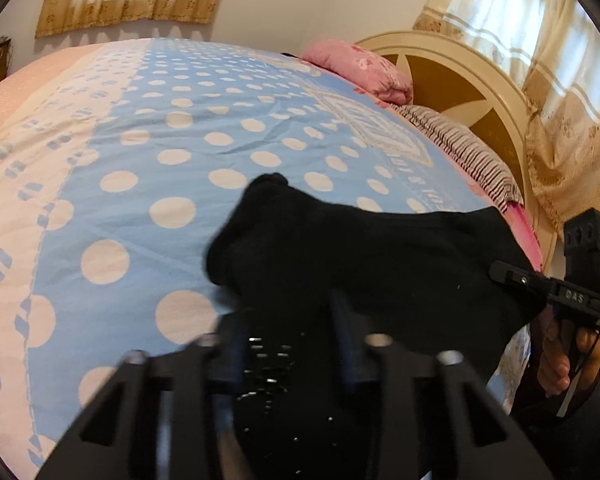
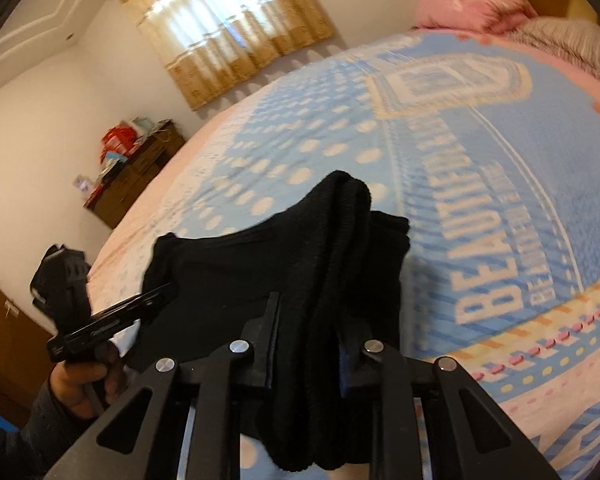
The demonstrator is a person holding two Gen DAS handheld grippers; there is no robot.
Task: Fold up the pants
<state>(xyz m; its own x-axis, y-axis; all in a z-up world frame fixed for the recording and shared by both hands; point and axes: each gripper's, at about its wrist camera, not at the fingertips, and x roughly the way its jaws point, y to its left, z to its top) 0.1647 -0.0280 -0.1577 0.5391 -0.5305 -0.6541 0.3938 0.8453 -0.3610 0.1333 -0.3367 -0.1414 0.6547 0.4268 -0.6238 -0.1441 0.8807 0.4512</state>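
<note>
pants (image 1: 380,264): we are holding the black pants bunched above the near edge of the dotted blue bedcover (image 1: 172,152).
left gripper (image 1: 292,320): we are clamping it on one end of the pants, fabric filling the jaws.
right gripper (image 2: 312,320): we are pinching a thick ribbed fold, which is draping over the fingers toward the bedcover.

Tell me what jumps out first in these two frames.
The black pants, bunched and pinched at once in the left tool and the right tool, stretched between them just above the bed. Behind them lies the blue polka-dot duvet, with a pink pillow by the cream headboard.
</note>
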